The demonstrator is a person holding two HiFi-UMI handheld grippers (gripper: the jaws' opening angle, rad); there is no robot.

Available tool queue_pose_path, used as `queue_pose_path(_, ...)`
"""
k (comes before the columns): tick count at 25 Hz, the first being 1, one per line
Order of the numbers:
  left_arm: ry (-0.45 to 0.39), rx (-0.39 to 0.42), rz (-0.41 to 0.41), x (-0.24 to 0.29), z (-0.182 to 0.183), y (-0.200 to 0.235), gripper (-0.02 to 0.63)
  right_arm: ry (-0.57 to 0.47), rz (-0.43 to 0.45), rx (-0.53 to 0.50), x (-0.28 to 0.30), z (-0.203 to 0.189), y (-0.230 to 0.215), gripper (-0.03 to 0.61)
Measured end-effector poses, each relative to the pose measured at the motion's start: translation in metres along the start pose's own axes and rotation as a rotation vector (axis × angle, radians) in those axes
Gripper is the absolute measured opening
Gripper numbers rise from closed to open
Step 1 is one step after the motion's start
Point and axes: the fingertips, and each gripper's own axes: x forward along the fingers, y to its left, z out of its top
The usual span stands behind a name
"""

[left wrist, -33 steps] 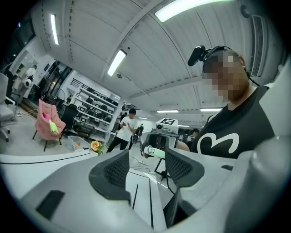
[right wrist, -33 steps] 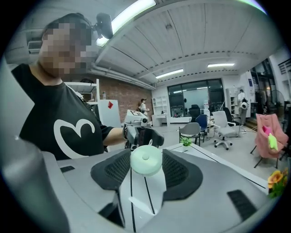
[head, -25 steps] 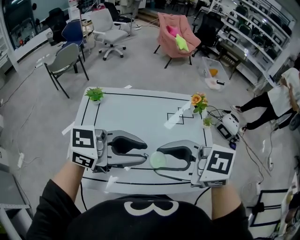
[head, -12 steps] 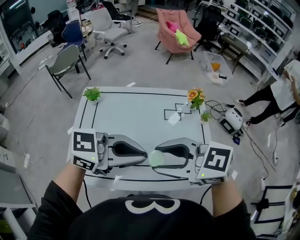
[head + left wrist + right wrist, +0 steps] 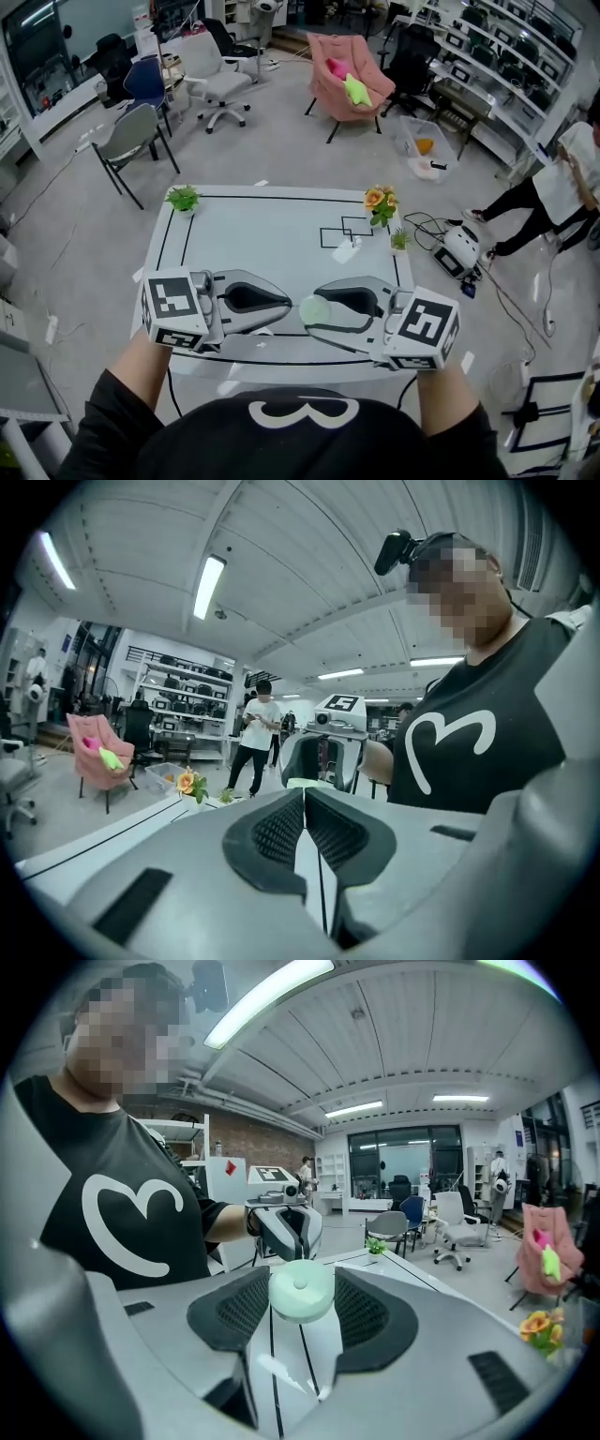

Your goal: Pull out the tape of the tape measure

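Table (image 5: 262, 234): one tape measure (image 5: 301, 1290) pinched in right gripper (image 5: 313, 316) jaws; left gripper (image 5: 287, 302) jaws pressed together.

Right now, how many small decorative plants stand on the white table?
3: a green leafy plant at the far left corner, an orange-flowered plant near the far right corner, a smaller green plant just nearer along the right edge.
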Motion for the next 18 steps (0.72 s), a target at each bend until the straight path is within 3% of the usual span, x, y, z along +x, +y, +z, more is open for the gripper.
queue_pose_path(10, 0.035, 0.049, 0.249, 0.006, 0.012, 0.006, 0.014, -0.007, -0.127, -0.024, -0.016, 0.0, -0.008, 0.222)
queue_pose_path(18, -0.046, -0.058, 0.42, -0.02, 0.01, 0.032, 0.014, -0.016, -0.218, -0.01, -0.022, -0.006, -0.022, 0.222)
